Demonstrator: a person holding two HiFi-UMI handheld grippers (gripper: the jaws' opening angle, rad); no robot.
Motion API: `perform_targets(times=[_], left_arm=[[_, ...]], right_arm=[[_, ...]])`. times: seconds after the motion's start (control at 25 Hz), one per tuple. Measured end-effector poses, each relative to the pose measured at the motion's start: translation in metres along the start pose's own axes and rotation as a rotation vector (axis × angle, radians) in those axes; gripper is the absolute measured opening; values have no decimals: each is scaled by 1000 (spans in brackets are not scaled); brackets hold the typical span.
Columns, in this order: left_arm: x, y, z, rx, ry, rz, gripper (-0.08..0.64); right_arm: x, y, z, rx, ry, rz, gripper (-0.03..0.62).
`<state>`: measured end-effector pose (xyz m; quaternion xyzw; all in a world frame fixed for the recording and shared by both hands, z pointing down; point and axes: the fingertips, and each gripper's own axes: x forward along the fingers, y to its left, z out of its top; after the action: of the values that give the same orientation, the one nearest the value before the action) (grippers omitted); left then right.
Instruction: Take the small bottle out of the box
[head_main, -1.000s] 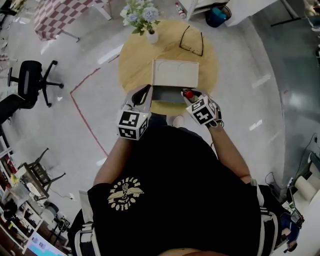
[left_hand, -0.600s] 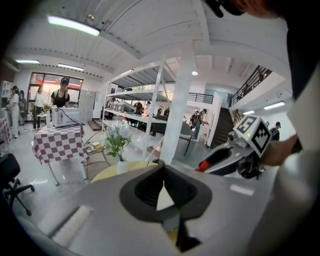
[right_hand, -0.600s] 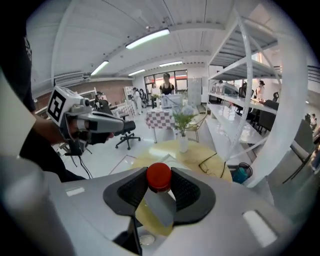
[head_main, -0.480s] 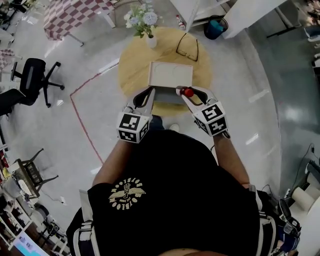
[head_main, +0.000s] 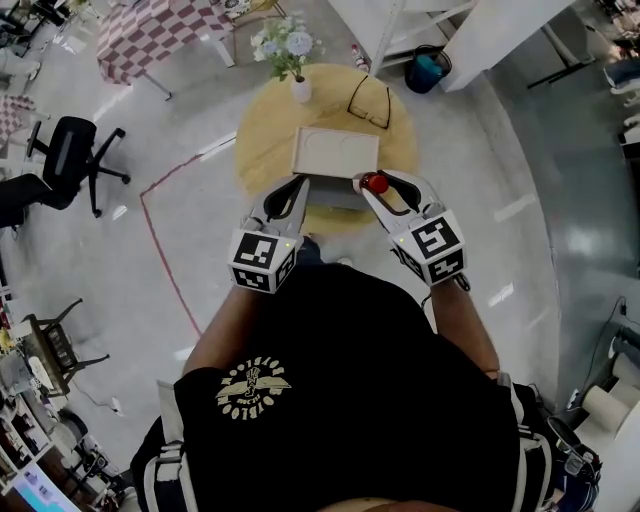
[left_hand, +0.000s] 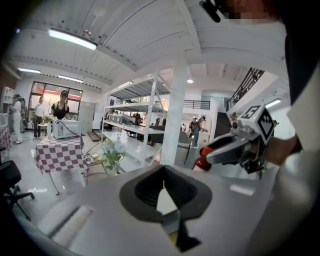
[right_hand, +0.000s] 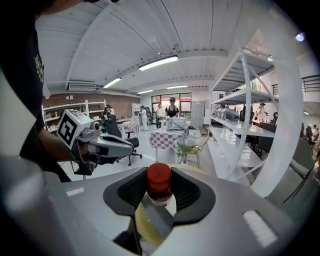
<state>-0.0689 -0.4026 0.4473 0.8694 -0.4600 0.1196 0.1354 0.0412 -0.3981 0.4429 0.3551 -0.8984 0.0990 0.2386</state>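
1. My right gripper (right_hand: 159, 190) has its jaws closed on the small bottle (right_hand: 159, 196). The dark pads press on it from both sides just below its red cap (right_hand: 159, 176), and it stands upright between them.
2. In the head view the small bottle is over the near edge of the table (head_main: 262, 140), just beside the right near corner of the box (head_main: 336, 152). It hangs in my jaws and does not lie in the box's dark inside. In the right gripper view the yellow table top shows below the bottle.
3. My left gripper (left_hand: 163, 186) has its jaws closed with nothing between them. The pad tips meet in the middle, and only a pale sliver shows through the small gap behind them.
4. The left gripper hovers over the near edge of the table, at the left near corner of the box. I cannot tell whether it touches the box.
5. The box sits at the middle of the round table. Its pale lid (head_main: 338, 150) is open toward the far edge and its dark inside faces me.
6. A vase of flowers (head_main: 288, 50) stands at the far left edge of the table, well apart from the box.
7. Each gripper shows in the other's view, and both are level with the room behind them.
8. Off the table, a black office chair (head_main: 65, 150) stands on the floor (head_main: 480, 200) to the left, with a red line (head_main: 165, 250) between it and the table.
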Motion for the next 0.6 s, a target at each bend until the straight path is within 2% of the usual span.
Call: perform_targets(times=[0.28, 0.6], left_arm=[[-18, -10, 11, 4, -41, 38, 0], [-43, -15, 1, -7, -33, 94, 0]], right_arm=[[-31, 10, 36, -46, -131, 20, 155], [-57, 14, 57, -78, -211, 38, 155]])
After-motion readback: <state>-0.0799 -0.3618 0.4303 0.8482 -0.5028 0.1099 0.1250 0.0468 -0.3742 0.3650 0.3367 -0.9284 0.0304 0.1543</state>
